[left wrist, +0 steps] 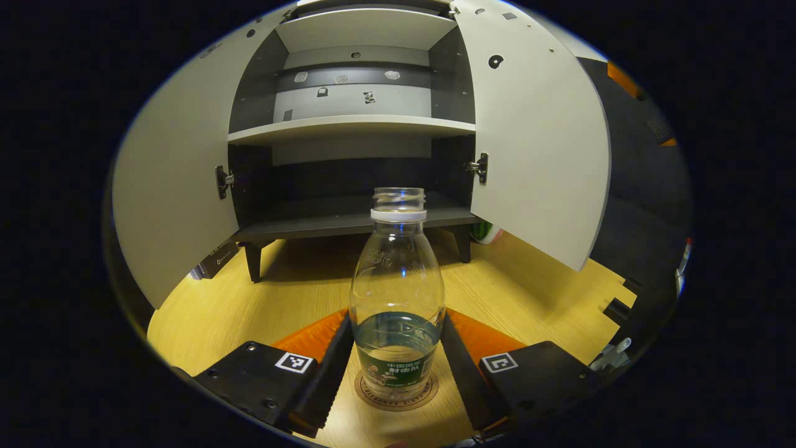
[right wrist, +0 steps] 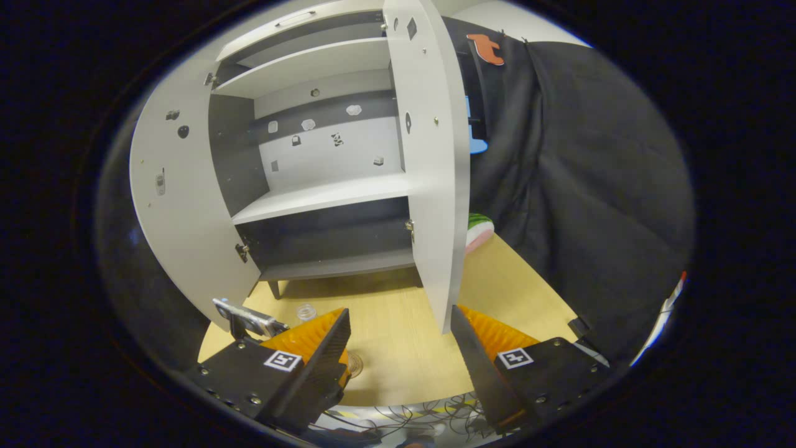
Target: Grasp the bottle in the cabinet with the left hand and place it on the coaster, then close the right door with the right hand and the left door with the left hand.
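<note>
On the desk point(left wrist: 249, 292) at 6 o'clock of the open cabinet point(left wrist: 354, 127), the bottle point(left wrist: 398, 298) stands upright on the coaster point(left wrist: 367, 389), seemingly clamped by the left gripper point(left wrist: 397, 361); the right gripper point(right wrist: 401, 348) gapes empty.

Clear glossy plastic bottle point(left wrist: 398, 292), matt wood-grain table point(left wrist: 205, 317)

This is a staged recording booth, not a lived-in room. A small cabinet point(left wrist: 354, 130) with bare shelves and both doors open stands on a pale wood tabletop point(left wrist: 510, 280), with black cloth point(right wrist: 578, 186) draped as a wall right behind and beside it. Square printed markers point(left wrist: 293, 362) sit on the handheld tools, and loose cables point(right wrist: 410, 420) trail along the table's near edge.
</note>
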Tool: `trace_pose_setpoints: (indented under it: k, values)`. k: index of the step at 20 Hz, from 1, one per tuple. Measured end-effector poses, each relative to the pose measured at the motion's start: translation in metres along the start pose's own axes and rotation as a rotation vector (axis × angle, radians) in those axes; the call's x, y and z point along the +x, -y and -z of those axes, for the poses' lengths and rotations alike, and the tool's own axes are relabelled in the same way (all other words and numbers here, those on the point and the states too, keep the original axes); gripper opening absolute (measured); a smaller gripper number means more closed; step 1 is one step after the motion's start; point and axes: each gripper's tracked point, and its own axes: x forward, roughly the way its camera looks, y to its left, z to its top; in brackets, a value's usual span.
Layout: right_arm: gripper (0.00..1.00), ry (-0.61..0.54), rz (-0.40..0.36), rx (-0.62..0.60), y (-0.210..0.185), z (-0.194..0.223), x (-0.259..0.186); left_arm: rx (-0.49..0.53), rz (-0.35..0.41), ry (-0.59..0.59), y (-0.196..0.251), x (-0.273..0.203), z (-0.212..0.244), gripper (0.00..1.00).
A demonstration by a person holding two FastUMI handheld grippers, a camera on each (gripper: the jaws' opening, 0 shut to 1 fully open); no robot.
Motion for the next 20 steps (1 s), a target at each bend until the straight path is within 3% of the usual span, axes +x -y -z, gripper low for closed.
trace_pose_setpoints:
  k: [5,12,20]
  values:
    - [0.99,-0.007,-0.007,0.016,0.000,0.006,0.000,-0.008,0.014,-0.010,0.002,-0.005,0.005,0.84]
    - [0.99,0.008,-0.016,0.037,0.006,0.004,0.000,0.063,-0.004,0.026,0.000,-0.011,-0.011,0.86]
    - [1.00,0.089,-0.003,0.049,0.037,-0.028,-0.010,0.070,-0.012,0.130,0.003,-0.029,-0.073,0.87]
